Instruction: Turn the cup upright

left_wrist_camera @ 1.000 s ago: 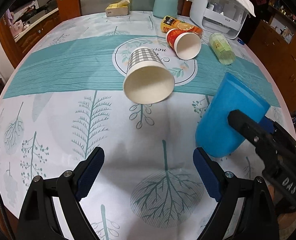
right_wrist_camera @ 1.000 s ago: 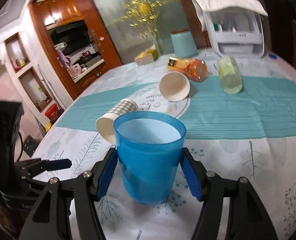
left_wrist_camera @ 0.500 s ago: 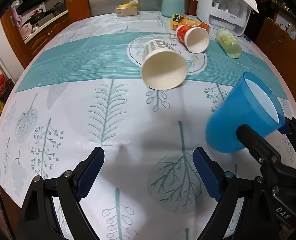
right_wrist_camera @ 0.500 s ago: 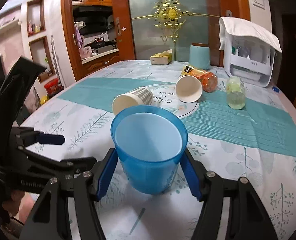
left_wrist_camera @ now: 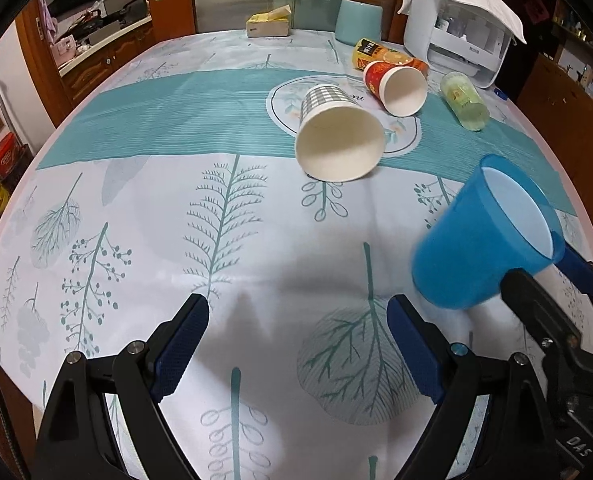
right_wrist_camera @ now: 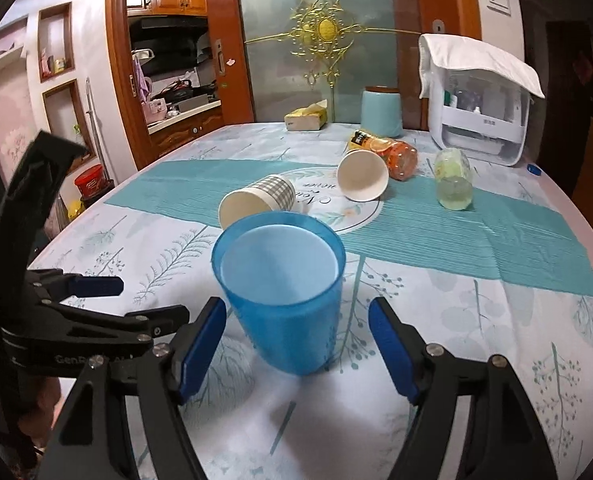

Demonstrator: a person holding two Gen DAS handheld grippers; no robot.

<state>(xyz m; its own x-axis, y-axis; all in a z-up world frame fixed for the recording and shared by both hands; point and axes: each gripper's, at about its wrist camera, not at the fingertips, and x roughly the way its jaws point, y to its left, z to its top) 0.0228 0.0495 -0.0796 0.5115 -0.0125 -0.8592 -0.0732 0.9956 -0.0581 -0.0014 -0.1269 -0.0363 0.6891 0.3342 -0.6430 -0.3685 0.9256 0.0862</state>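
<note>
A blue plastic cup (right_wrist_camera: 282,300) stands upright on the tablecloth, mouth up. My right gripper (right_wrist_camera: 296,344) is open, its blue pads a little apart from the cup on both sides. In the left wrist view the blue cup (left_wrist_camera: 480,240) stands at the right with the right gripper's fingers (left_wrist_camera: 536,308) beside it. My left gripper (left_wrist_camera: 296,348) is open and empty above the cloth, left of the cup. A checked paper cup (left_wrist_camera: 338,136) and a red paper cup (left_wrist_camera: 396,82) lie on their sides farther back.
An orange bottle (right_wrist_camera: 388,150) and a green bottle (right_wrist_camera: 452,178) lie on the teal runner. A teal canister (right_wrist_camera: 381,114), a tissue box (right_wrist_camera: 306,118) and a white appliance (right_wrist_camera: 480,120) stand at the far edge. The left gripper's body (right_wrist_camera: 56,300) is at the left.
The right gripper's jaws have opened off the blue cup, which now stands on the table. The left gripper has drawn back a little.
</note>
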